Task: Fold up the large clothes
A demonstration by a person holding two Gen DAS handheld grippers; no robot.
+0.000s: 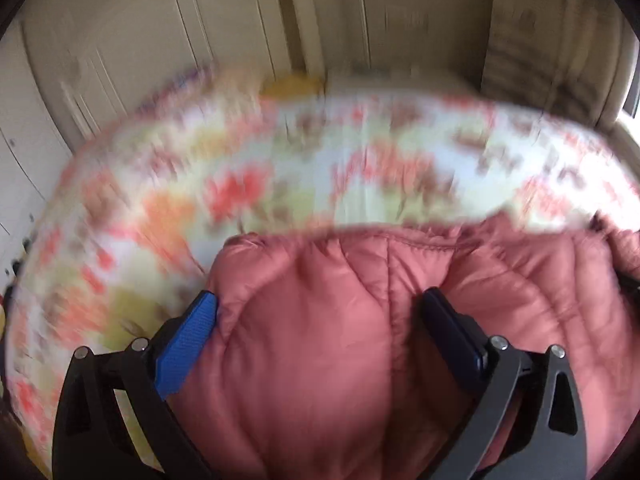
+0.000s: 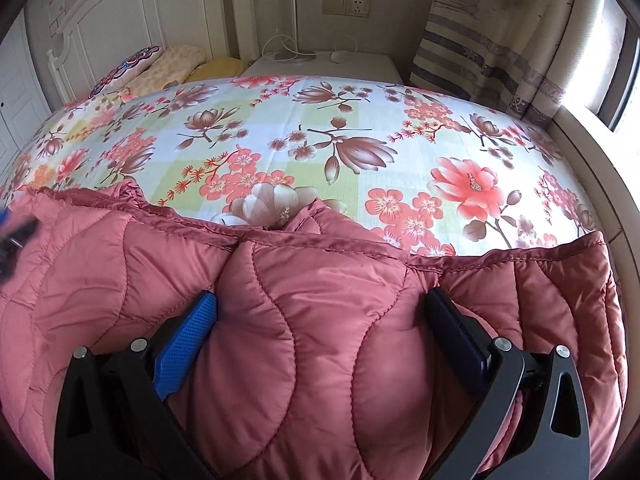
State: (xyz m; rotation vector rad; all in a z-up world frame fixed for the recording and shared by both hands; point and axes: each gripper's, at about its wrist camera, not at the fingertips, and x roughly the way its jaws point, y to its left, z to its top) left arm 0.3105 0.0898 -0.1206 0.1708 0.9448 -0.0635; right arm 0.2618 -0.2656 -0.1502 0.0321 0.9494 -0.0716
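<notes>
The left tool point(image 1: 316, 312) stood wide, its blue-padded fingers point(image 1: 188, 344) straddling a bulge of the pink quilted puffer jacket point(image 1: 320, 360). The right tool point(image 2: 320, 312) was equally wide over the same jacket, which lay spread on the floral-sheeted bed point(image 2: 320, 140), hem toward the pillows point(image 2: 160, 66).

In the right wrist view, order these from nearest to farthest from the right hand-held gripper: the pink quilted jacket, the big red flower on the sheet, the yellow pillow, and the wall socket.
1. Jacket: bunched between the right hand-held gripper's fingers.
2. Red flower: on the sheet, ahead and to the right.
3. Yellow pillow: far end of the bed, left of centre.
4. Wall socket: high on the wall behind the bed.
</notes>
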